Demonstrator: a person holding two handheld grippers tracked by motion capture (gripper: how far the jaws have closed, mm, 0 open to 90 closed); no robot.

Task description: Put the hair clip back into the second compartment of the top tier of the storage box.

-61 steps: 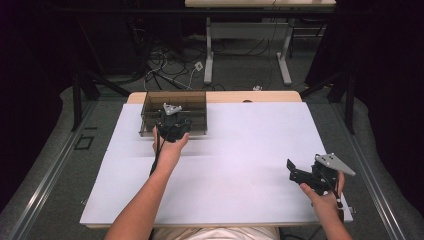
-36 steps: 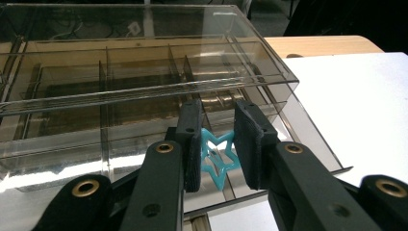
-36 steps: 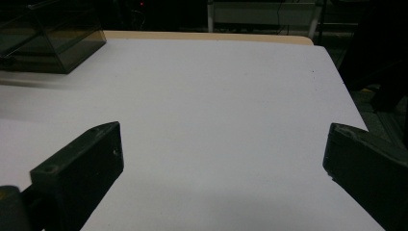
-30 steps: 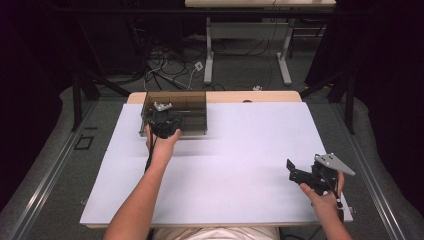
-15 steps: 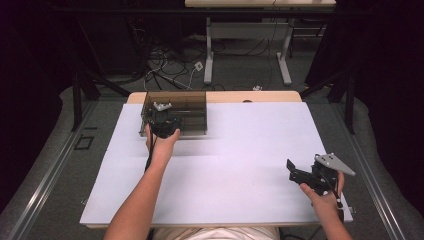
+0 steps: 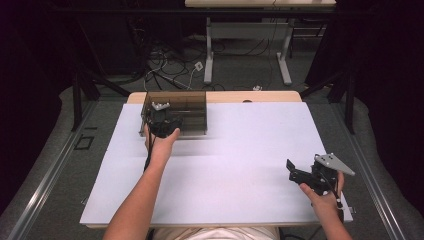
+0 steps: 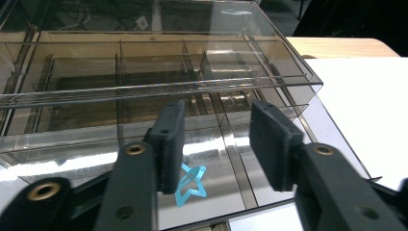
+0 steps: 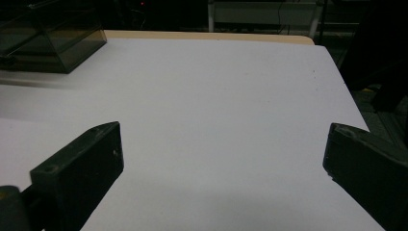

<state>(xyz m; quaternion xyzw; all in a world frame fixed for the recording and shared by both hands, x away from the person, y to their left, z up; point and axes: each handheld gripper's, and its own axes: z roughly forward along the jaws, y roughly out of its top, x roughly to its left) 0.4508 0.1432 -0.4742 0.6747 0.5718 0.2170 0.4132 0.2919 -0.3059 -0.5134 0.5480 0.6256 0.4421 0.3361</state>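
A smoky clear organizer box (image 6: pixel 185 107) with several compartments stands at the table's far left. My left gripper (image 6: pixel 161 117) hangs over the box's front left part. In the left gripper view the left gripper (image 7: pixel 219 144) is open, nothing between its pads. A small blue star-shaped clip (image 7: pixel 190 185) lies in the front compartment just below the left pad (image 7: pixel 168 139). My right gripper (image 6: pixel 293 171) is held near the table's front right, jaws wide open and empty. In its own view the right gripper (image 8: pixel 221 163) looks across bare white tabletop toward the organizer box (image 8: pixel 53 38).
The white tabletop (image 6: pixel 250 150) stretches between the two grippers. A wooden table edge (image 6: pixel 250 96) runs behind it. Cables and table legs (image 6: pixel 210 60) sit on the floor beyond.
The left gripper shifted a little left along the box front between two seconds and one second ago, then held still. The right gripper has not moved.
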